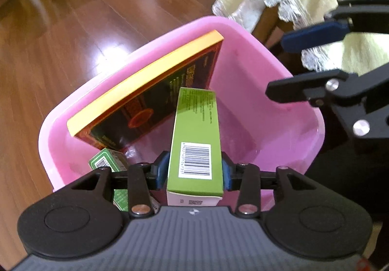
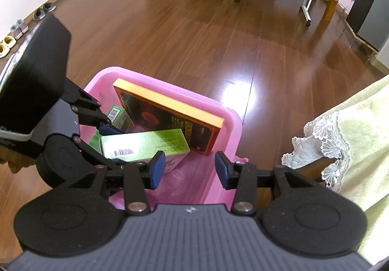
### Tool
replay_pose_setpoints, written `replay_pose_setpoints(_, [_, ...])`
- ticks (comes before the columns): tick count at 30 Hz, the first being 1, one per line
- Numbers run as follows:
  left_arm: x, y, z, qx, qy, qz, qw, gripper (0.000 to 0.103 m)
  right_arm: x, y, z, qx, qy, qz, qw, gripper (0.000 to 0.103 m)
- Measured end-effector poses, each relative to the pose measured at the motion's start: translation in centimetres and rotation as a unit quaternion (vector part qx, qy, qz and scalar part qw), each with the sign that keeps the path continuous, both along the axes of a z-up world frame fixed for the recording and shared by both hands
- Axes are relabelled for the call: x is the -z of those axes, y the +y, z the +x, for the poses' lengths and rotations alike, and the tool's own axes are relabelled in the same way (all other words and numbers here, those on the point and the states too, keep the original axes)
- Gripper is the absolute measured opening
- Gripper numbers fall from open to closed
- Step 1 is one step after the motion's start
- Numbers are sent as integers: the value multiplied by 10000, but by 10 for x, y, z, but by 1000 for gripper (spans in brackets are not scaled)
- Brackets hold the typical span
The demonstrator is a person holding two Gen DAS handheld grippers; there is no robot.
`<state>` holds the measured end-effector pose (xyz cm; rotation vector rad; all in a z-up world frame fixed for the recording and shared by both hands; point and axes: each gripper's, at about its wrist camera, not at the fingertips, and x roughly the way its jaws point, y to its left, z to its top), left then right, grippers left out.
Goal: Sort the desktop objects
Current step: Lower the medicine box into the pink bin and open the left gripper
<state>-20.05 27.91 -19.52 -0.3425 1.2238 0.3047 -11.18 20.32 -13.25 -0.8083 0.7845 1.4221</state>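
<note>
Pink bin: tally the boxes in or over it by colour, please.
Green boxes: 2, one in the left claw (long green box), one small green box on the bottom of the pink bin.
Orange-edged dark box: 1.
Total: 3.

A light-green barcoded carton [image 1: 195, 139] stood centre frame over a pink tub [image 1: 255, 35], where an orange-edged dark box [image 1: 150, 98] leaned tilted at upper left above a small green box [image 1: 107, 161].

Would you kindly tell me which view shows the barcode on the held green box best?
The left wrist view: the barcode faces the camera, large. The right wrist view shows it small and oblique.
</note>
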Motion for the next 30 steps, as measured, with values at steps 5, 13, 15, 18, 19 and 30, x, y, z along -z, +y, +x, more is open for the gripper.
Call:
replay_pose_setpoints(5, [8,6,21,703,507,-245,9959,51,-3,0,3,68,34,83,9999,41])
replay_pose_setpoints(13, [26,-5,54,1510,1053,74,9829,50,-8,-5,17,440,86,251,9987,44])
replay_pose_setpoints(15, [29,-6,59,1548,1105,91,9817,48,-9,-6,21,562,106,273,9980,45])
replay_pose_setpoints(18, [29,-5,61,1500,1079,114,9827,45,-8,-6,28,721,165,298,9968,45])
replay_pose_setpoints(19, [27,-5,60,1486,1032,104,9834,45,-9,-6,29,749,184,317,9965,45])
replay_pose_setpoints(30, [-20,4,22,350,383,-60,9986,45,-9,-6,33,806,188,419,9957,45])
